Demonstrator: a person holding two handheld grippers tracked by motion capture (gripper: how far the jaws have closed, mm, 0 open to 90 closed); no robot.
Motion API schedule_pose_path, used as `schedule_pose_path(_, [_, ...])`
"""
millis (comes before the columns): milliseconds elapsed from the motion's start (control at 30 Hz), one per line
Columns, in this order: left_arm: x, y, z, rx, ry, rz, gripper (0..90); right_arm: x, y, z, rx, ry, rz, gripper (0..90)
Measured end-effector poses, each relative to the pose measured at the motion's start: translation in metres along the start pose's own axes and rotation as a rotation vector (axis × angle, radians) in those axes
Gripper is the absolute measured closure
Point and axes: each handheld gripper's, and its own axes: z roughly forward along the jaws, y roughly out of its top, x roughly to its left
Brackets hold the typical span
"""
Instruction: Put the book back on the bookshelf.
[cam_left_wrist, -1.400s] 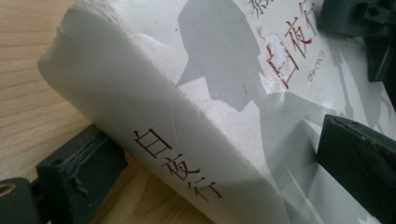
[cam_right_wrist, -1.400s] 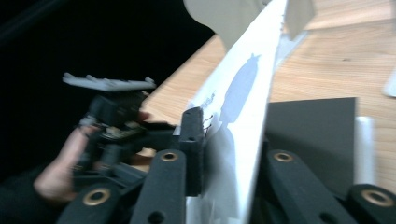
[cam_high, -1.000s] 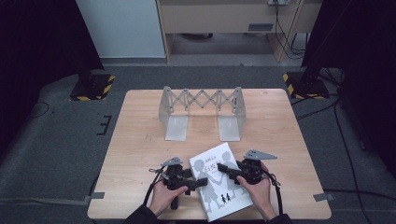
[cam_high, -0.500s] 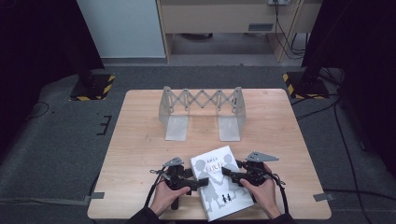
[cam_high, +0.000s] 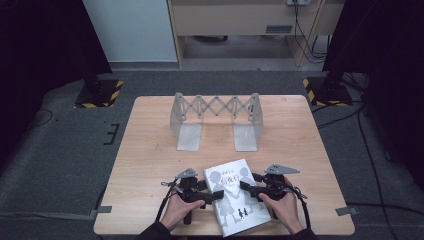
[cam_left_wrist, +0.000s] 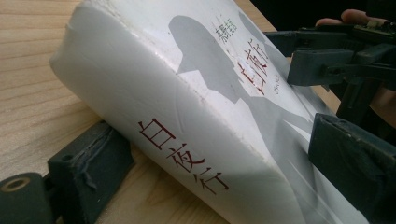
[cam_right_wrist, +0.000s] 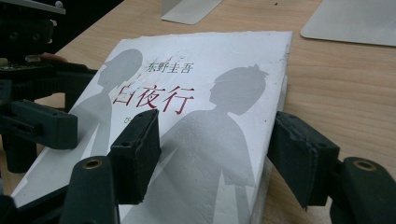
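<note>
A thick white book (cam_high: 235, 195) with grey silhouettes and red characters lies flat near the table's front edge. My left gripper (cam_high: 212, 194) reaches in from the left. In the left gripper view the book (cam_left_wrist: 187, 93) has its spine between my left gripper's (cam_left_wrist: 219, 172) jaws. One pad (cam_left_wrist: 88, 172) is on the table by the spine, the other over the cover. These jaws have just been closing and still stand wide. My right gripper (cam_high: 248, 187) comes from the right, and its jaws have just been opening. They (cam_right_wrist: 219, 158) straddle the book's (cam_right_wrist: 201, 116) fore-edge without pinching it.
A grey metal expanding bookend rack (cam_high: 215, 117) stands at the middle back of the wooden table (cam_high: 150, 150), its two base plates pointing toward me. Both hands sit close to the table's front edge. Bare wood lies between the rack and the book.
The right gripper's jaws have spread wider at the book's right edge. The book and the left hand have stayed where they were.
</note>
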Motion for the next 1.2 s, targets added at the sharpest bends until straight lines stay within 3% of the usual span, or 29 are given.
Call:
schedule_pose_path(333, [-0.0028,0.0008,0.0036,0.004,0.001,0.012,0.0,-0.0009,-0.0023,0.0008,-0.012,0.007,0.018,35.4])
schedule_pose_path(667, [-0.0049,0.0016,0.0047,0.002,0.024,-0.007,0.1,-0.0009,-0.0024,0.0008,-0.012,0.006,0.020,35.5])
schedule_pose_path(833, [-0.0036,0.0017,0.0036,-0.002,0.030,-0.005,4.2,-0.0011,-0.0024,0.0013,-0.011,0.007,0.030,35.5])
schedule_pose_path(1100, [0.0007,0.0035,0.0000,-0.008,0.025,-0.060,11.1,0.0002,-0.0028,0.0050,-0.032,0.015,0.040,36.5])
schedule_pose_path(1200, [0.0001,0.0057,-0.0018,0.002,0.020,-0.055,12.1,0.0015,-0.0022,0.0056,-0.045,0.017,0.037,38.3])
